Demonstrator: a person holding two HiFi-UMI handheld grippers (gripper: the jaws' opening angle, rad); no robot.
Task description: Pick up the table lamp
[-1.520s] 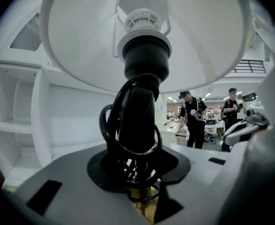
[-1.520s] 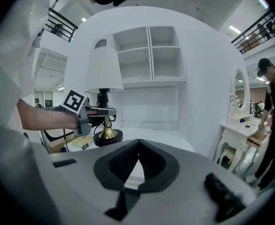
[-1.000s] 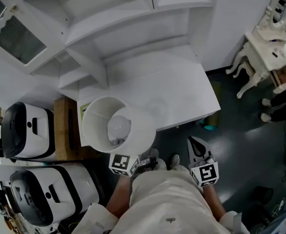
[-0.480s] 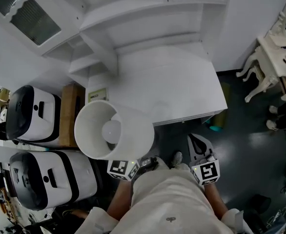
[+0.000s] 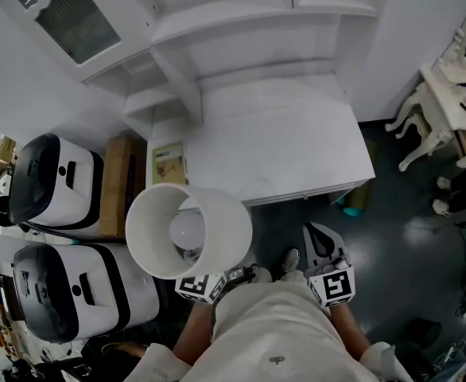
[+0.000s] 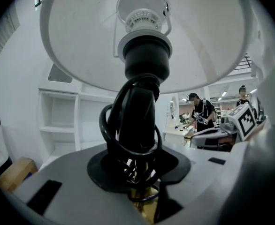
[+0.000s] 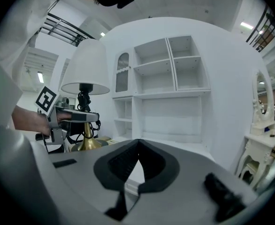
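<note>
So the left gripper (image 6: 133,175) is clamped on the table lamp's (image 5: 189,231) cord-wrapped stem. The lamp stands upright, shade straight above the jaws, just off the white desk's (image 5: 297,150) near edge. The right gripper (image 7: 137,159) is pinched together and empty, off to the lamp's right.

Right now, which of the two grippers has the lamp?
The left gripper: its jaws clamp the black stem of the table lamp. The right gripper is shut on nothing.
</note>
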